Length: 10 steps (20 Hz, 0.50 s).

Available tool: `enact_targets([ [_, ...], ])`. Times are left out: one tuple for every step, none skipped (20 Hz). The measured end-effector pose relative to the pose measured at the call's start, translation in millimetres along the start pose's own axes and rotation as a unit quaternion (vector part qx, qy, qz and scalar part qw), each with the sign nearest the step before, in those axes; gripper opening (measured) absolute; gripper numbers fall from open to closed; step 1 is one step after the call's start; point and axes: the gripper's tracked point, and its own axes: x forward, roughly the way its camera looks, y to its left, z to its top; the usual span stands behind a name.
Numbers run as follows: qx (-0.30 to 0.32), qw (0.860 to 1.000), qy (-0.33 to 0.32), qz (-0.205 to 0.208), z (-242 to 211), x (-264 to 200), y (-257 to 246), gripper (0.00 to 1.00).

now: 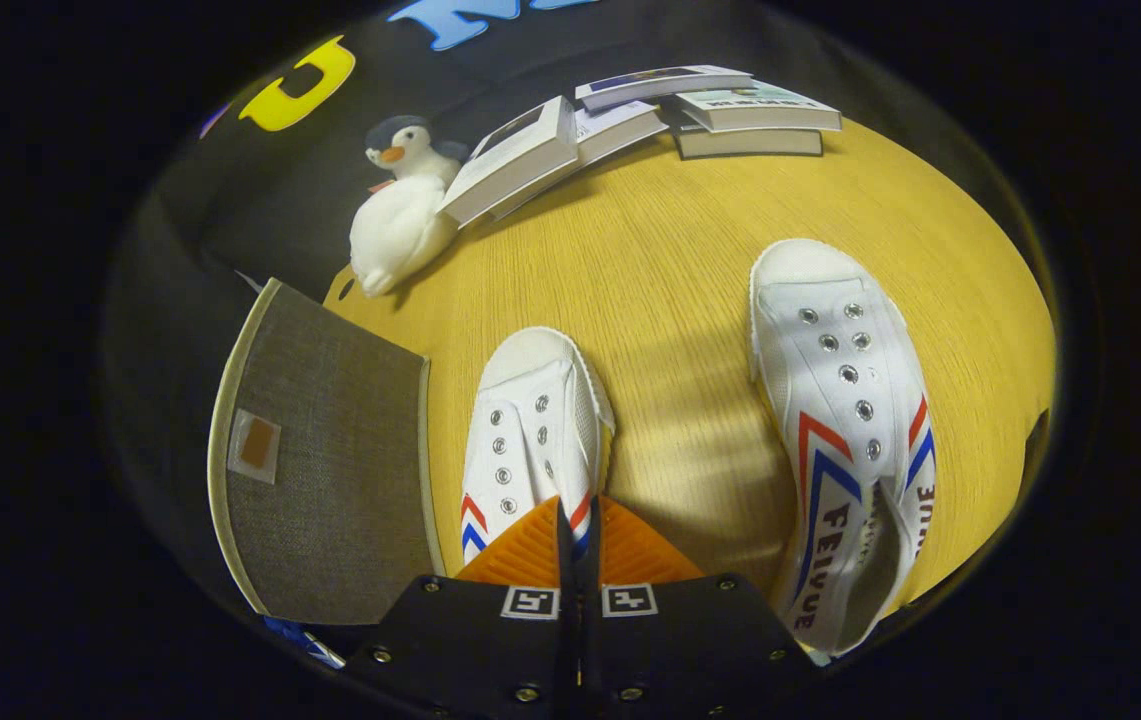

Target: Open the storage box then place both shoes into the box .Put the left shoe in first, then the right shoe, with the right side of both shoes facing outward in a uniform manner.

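Your gripper [578,530] has its fingers closed to a thin gap, pinching the side wall of the left shoe [530,430], which points away from you on the table [670,260]. The right shoe [845,400] lies apart from it on the other side, toe also pointing away. Beside the left shoe stands the grey box lid [325,460], at the table's edge. Beyond, a plush penguin [400,205] leans against a spread of books [630,115].

Plush penguin [400,215] beside stacked books [650,115] on wooden table [690,260].
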Motion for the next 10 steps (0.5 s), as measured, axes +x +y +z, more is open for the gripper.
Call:
enact_targets([
  [0.007,1.000,-0.002,0.006,2,-3,3,0.01],
  [0.014,1.000,-0.007,0.013,6,-8,7,0.01],
  [0.020,1.000,-0.011,0.019,8,-13,11,0.01],
  [0.025,0.999,-0.012,0.025,12,-18,16,0.01],
  [0.030,0.999,-0.017,0.029,15,-25,20,0.01],
  [0.031,0.999,-0.022,0.033,19,-31,26,0.01],
  [0.032,0.998,-0.029,0.038,23,-38,32,0.01],
  [0.034,0.998,-0.035,0.043,28,-44,37,0.01],
  [0.038,0.997,-0.042,0.049,32,-51,44,0.01],
  [0.038,0.997,-0.045,0.054,35,-57,50,0.01],
])
